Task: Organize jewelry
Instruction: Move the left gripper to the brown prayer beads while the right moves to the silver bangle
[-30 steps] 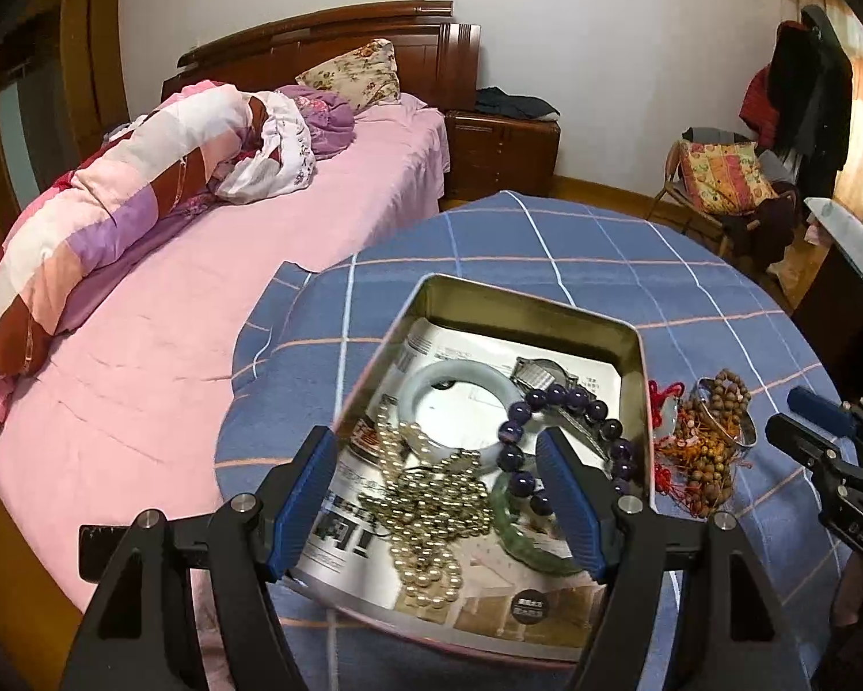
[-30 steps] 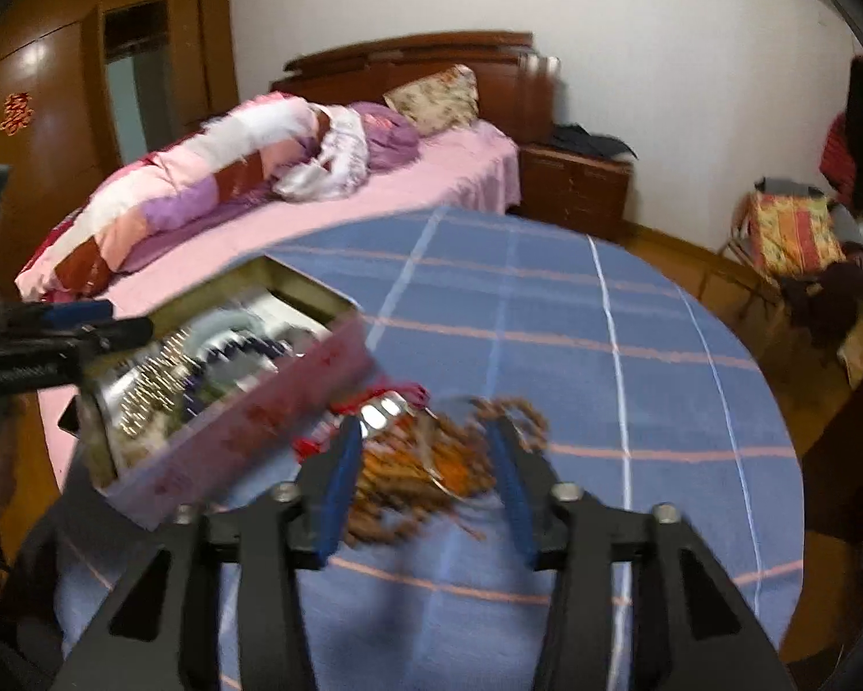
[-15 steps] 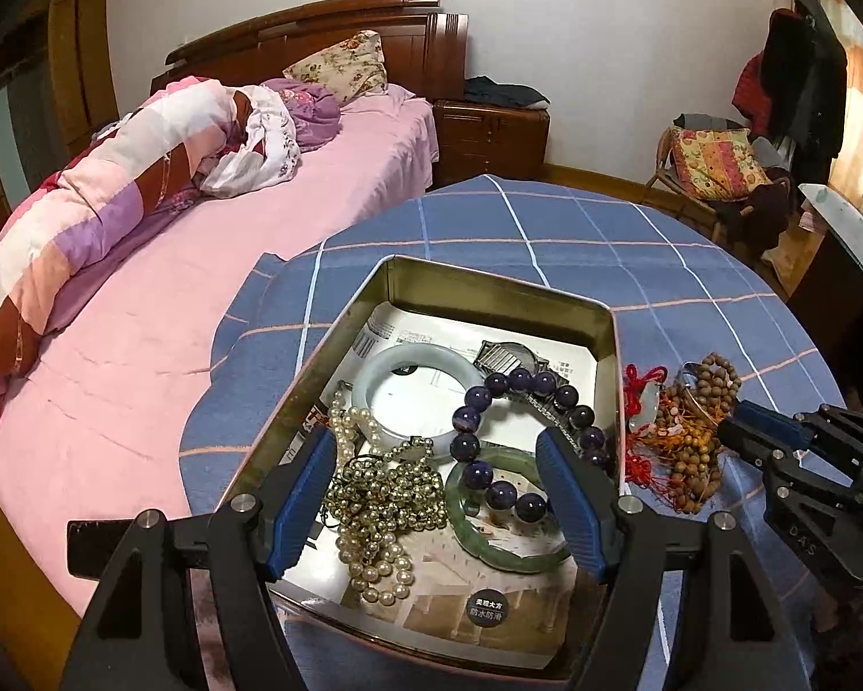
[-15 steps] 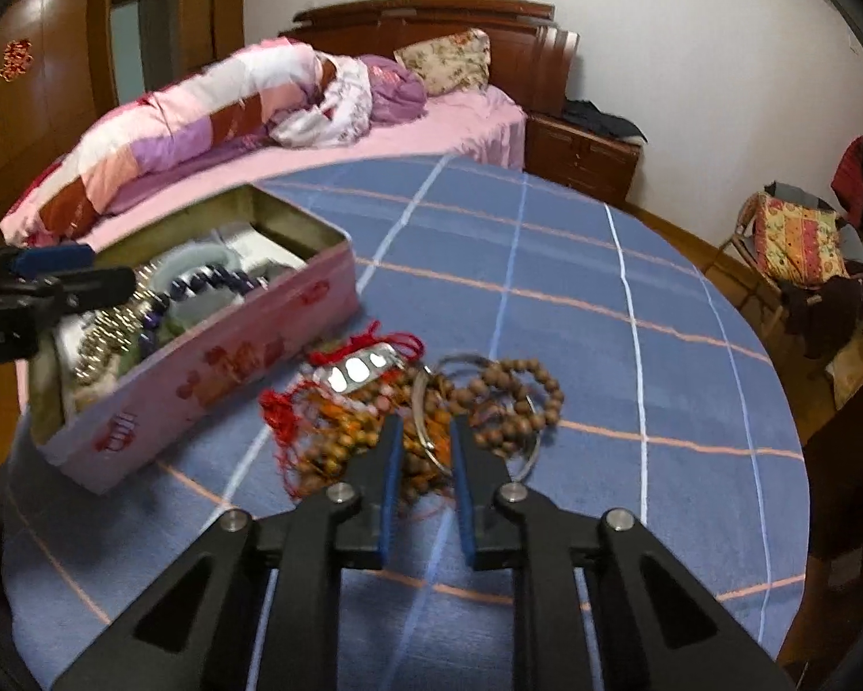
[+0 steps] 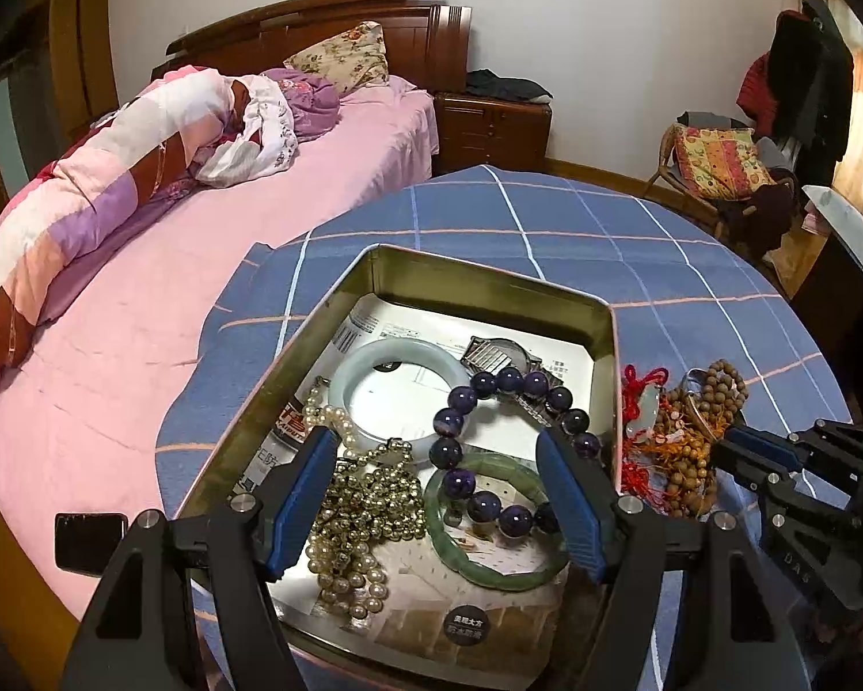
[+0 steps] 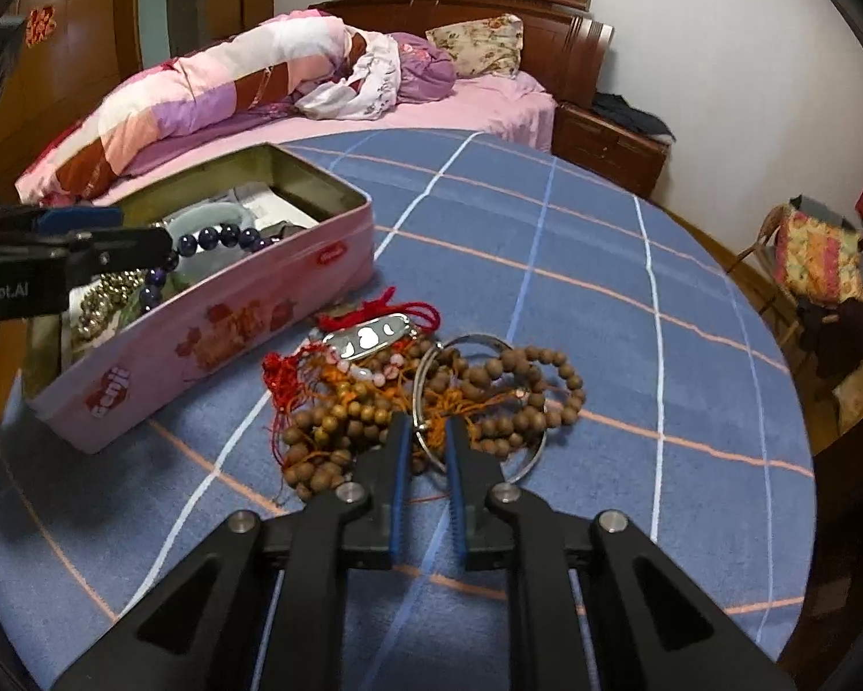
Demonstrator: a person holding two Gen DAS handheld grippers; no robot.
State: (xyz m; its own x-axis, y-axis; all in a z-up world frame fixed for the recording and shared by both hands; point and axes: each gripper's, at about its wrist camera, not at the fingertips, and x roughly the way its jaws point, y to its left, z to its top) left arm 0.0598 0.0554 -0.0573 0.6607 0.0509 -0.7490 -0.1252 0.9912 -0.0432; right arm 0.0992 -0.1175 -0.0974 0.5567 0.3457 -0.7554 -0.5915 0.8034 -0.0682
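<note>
My round table (image 5: 546,230) wears a blue checked cloth and stands just beside a bed (image 5: 339,138) with a pink sheet, a rolled striped quilt (image 5: 86,184), a floral pillow (image 5: 342,57) and a dark wooden headboard (image 5: 316,17). Against the white wall (image 5: 604,11) I see a wooden nightstand (image 5: 491,126). To the right are a chair with a patterned cushion (image 5: 719,164) and hanging clothes (image 5: 805,75).

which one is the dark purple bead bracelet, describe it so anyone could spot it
Find the open tin on the blue checked tablecloth. Inside lies the purple bead bracelet, overlapping the green bangle. Its large, glossy, dark round beads differ from the small pearls beside it.
</note>
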